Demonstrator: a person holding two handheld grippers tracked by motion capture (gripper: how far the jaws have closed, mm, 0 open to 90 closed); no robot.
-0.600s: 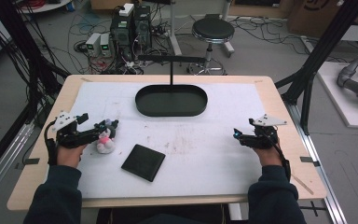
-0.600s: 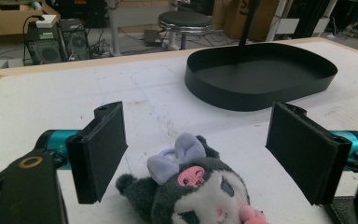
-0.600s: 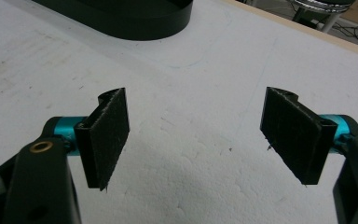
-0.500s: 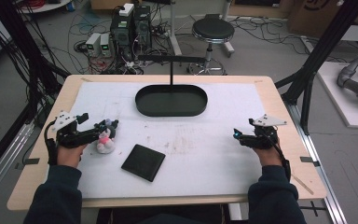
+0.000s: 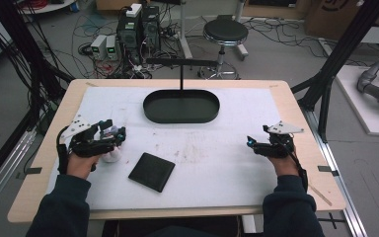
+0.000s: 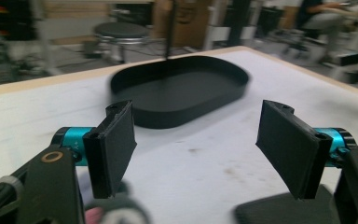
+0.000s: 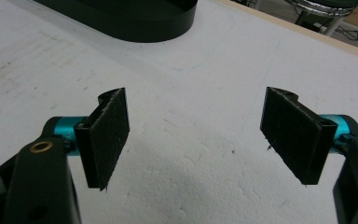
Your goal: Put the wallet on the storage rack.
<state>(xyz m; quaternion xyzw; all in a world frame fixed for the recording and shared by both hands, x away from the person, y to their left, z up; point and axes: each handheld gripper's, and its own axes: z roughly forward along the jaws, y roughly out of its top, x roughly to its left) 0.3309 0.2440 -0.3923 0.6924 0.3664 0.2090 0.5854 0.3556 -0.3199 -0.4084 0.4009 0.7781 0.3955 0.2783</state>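
The left gripper is wide open above a small white object. The right gripper is wide open too, holding nothing.

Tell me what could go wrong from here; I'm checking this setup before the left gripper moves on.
1. The left gripper hangs open right over the small white and pink object; dropping carelessly could knock it aside instead of straddling it.
2. The black square pad lies close beside that object, so a sideways sweep might shove it.
3. The left gripper view is blurred, so judging alignment there is unreliable.
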